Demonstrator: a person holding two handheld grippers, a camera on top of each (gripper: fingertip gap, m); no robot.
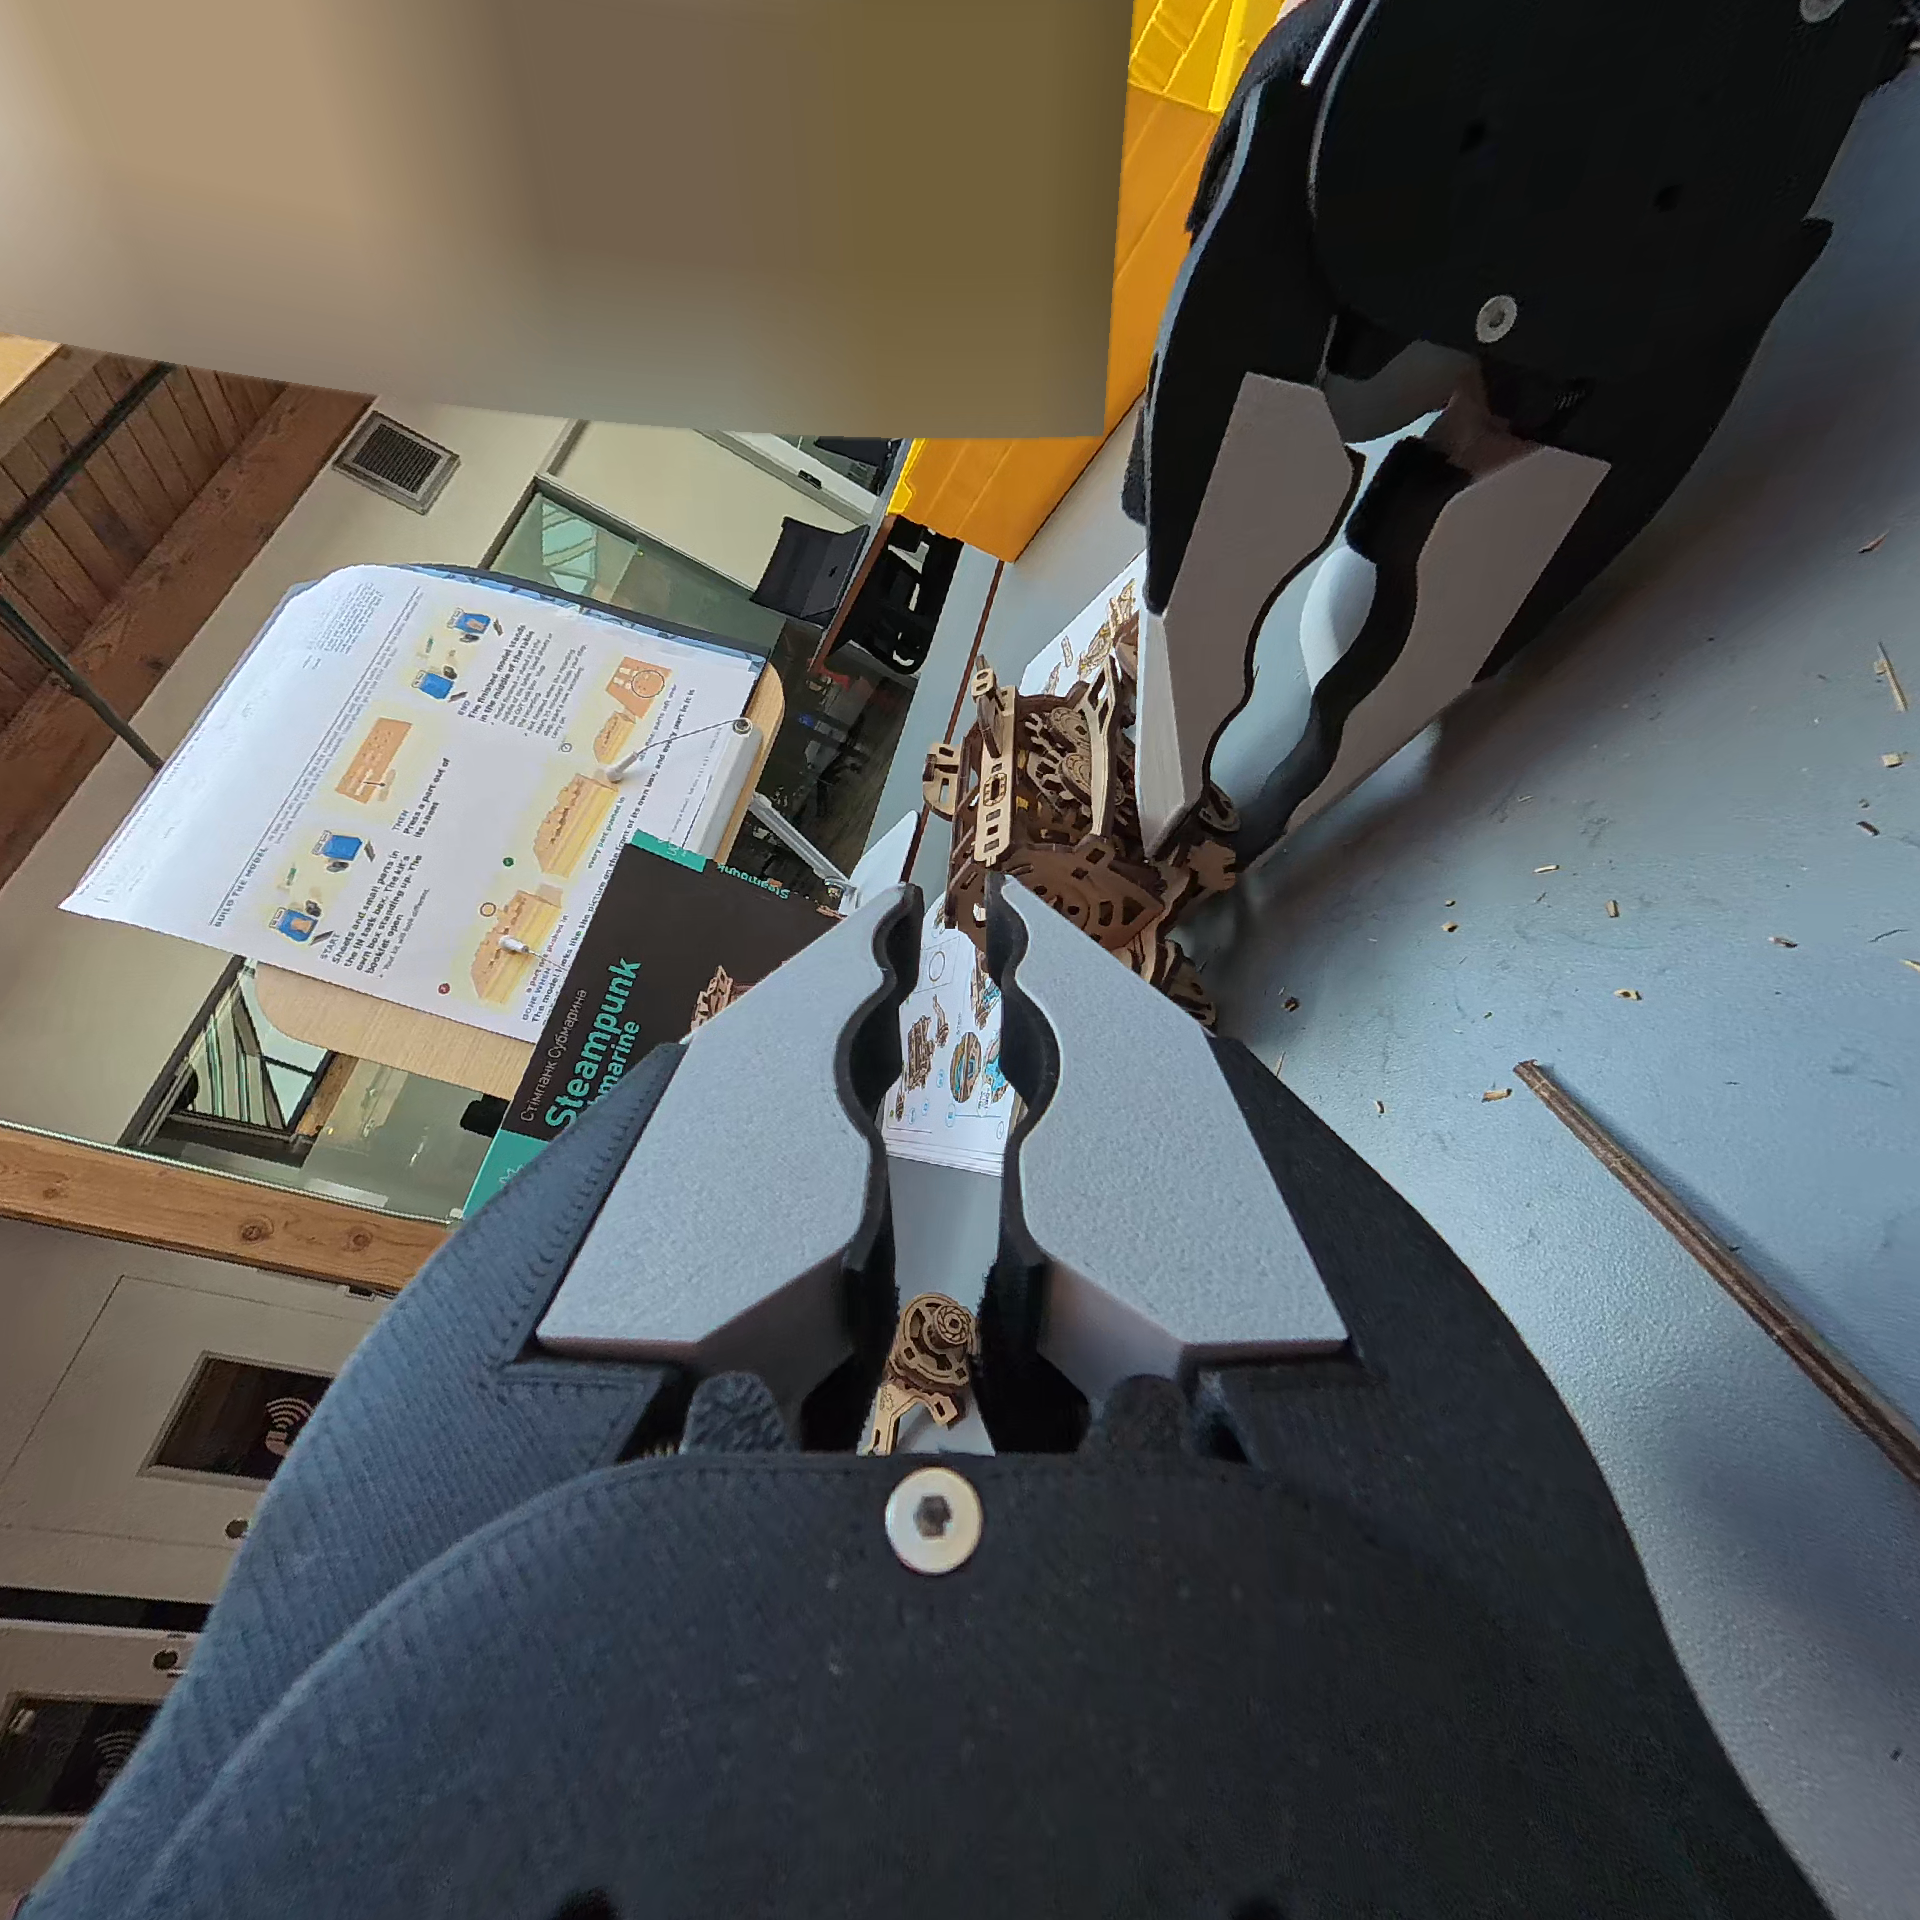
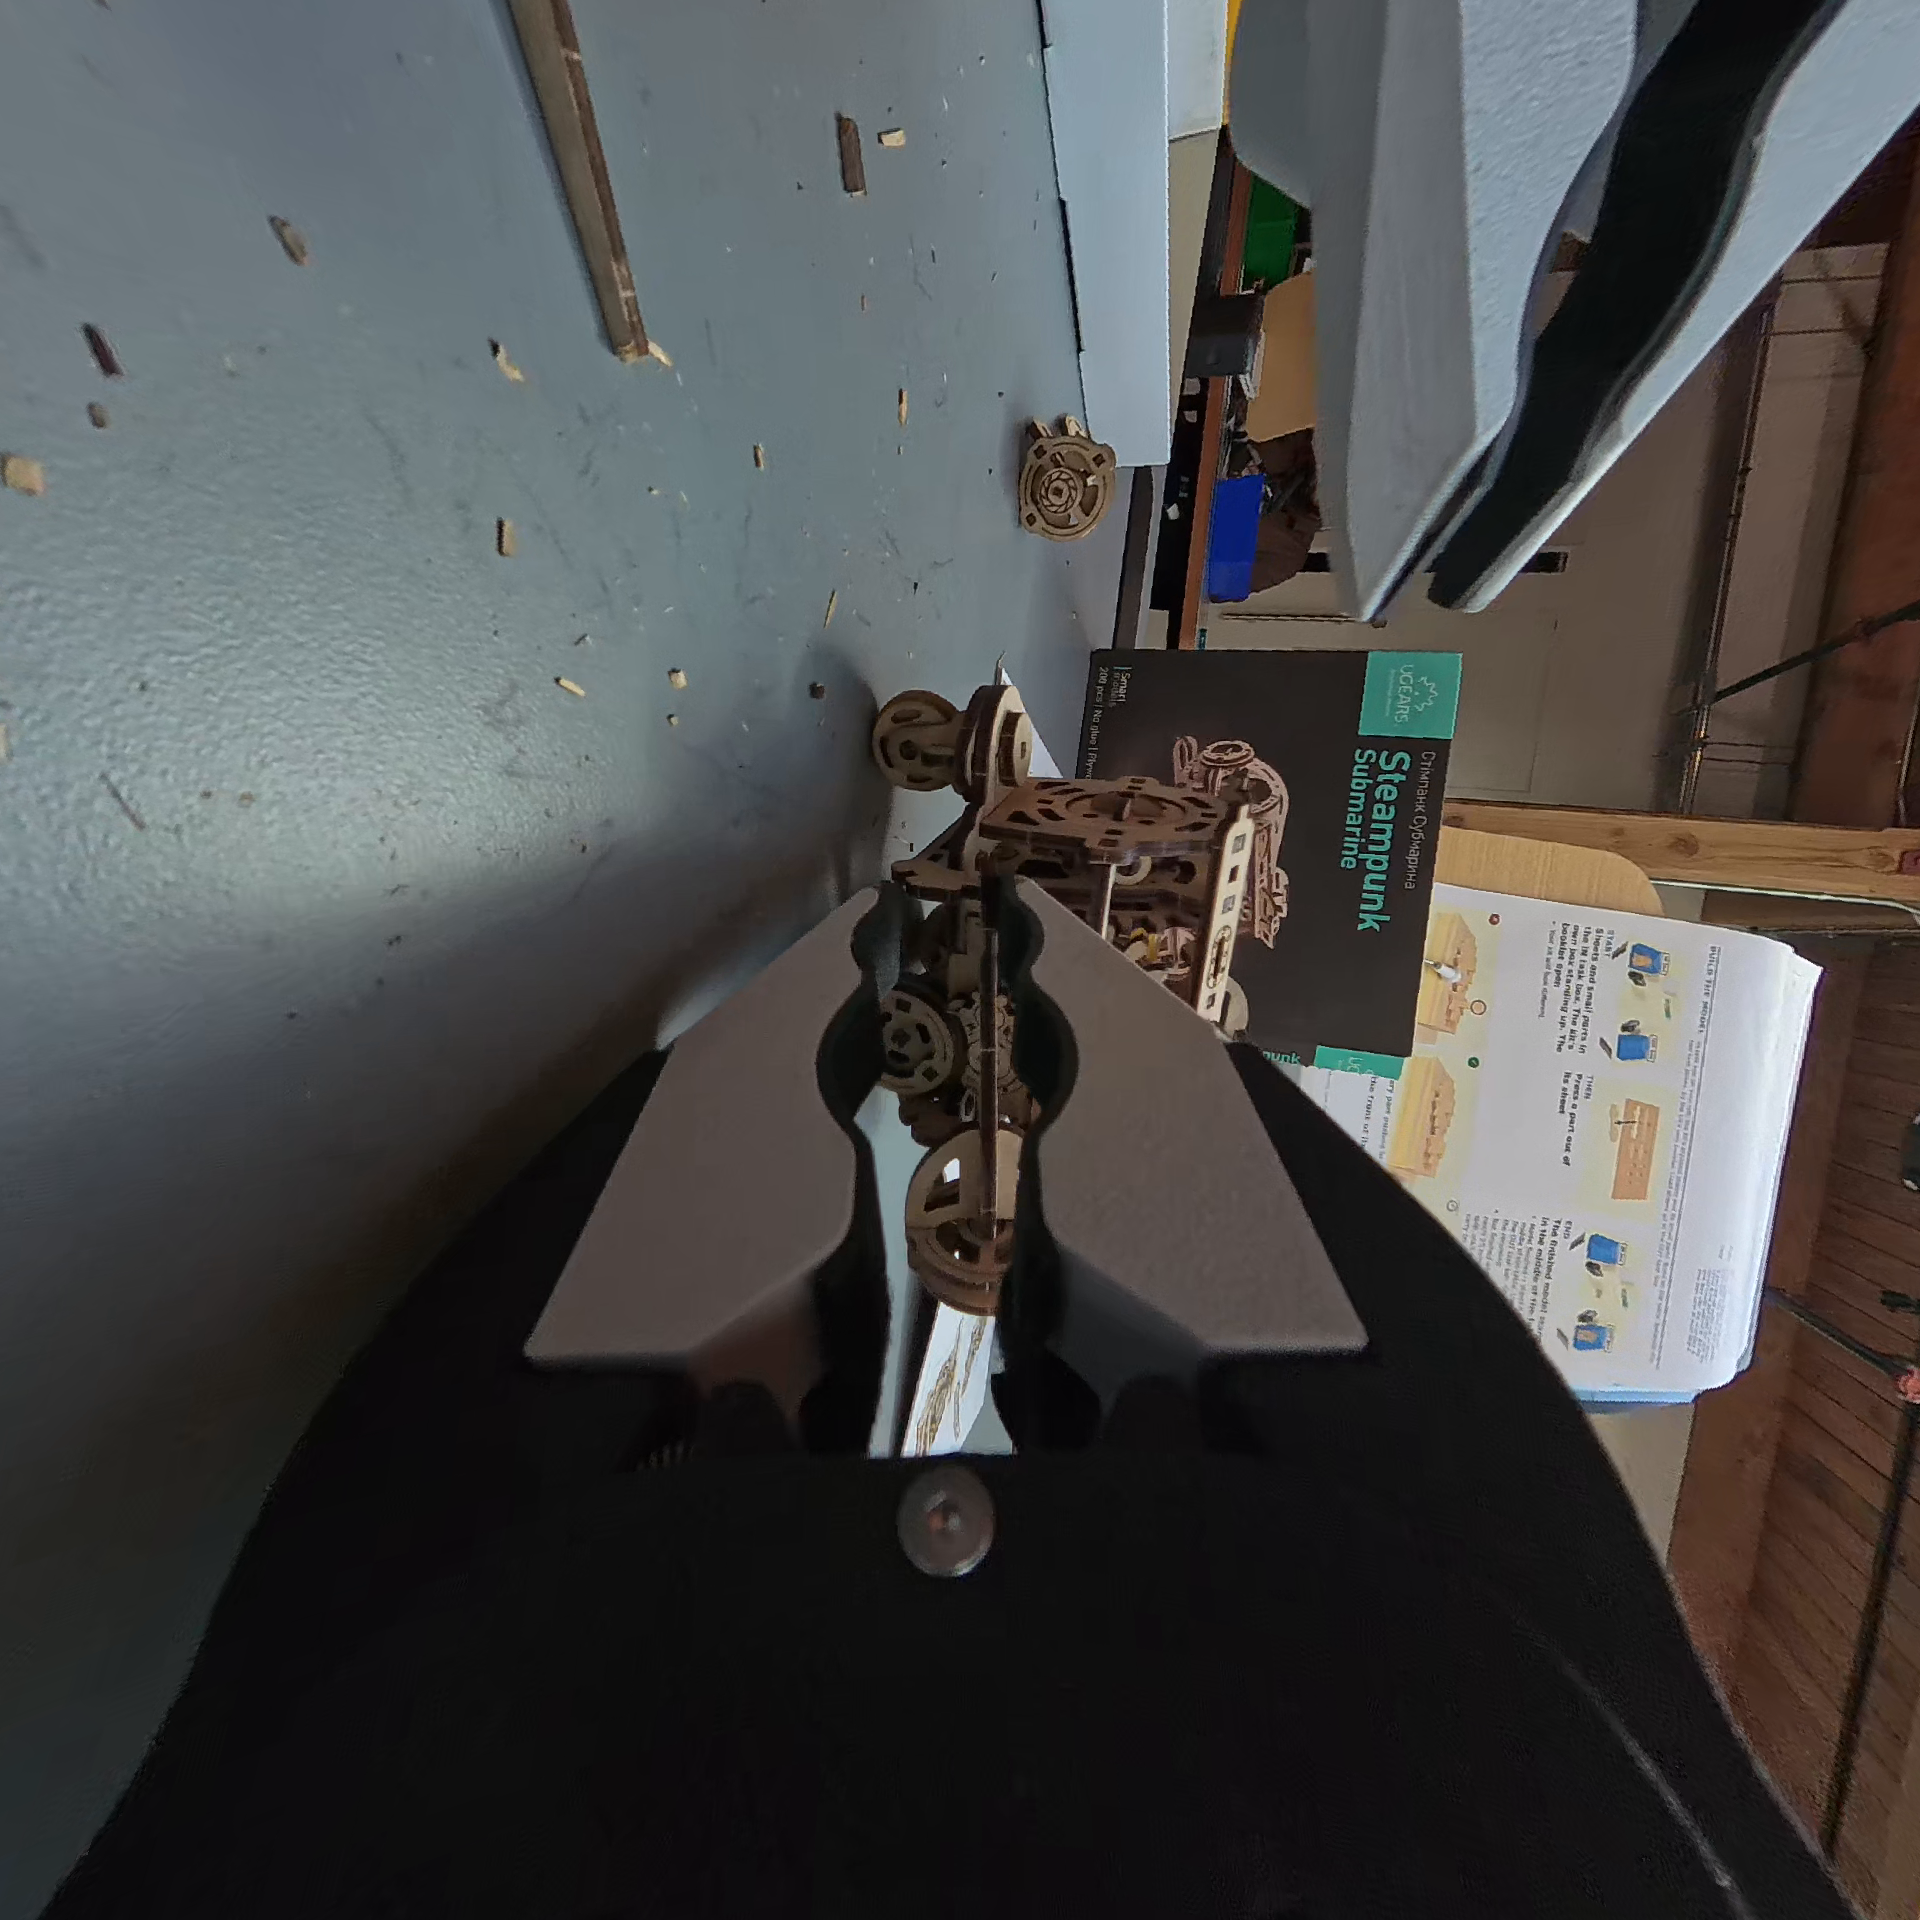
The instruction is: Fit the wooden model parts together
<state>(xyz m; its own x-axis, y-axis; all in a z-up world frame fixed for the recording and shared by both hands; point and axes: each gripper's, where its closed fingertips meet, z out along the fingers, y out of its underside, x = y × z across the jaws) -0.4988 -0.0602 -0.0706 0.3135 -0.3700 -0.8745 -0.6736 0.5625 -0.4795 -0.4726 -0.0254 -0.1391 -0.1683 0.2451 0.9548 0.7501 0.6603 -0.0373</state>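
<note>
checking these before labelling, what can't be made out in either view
- Left wrist view: a blurred patch hides the upper left.
- Wooden model: the right claw covers its far side.
- Right wrist view: the left claw is cut off by the top edge.
- Wood chips: too small to identify.

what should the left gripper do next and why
Probably go down for the loose wooden gear piece on the table. The left gripper has nothing between its jaws, and the right gripper has its jaws around the wooden model.

Brown wooden model (image 2: 1081,862); grey-blue table (image 2: 416,623); black-and-teal box (image 2: 1340,862); grey fingers (image 2: 748,1122).
</note>
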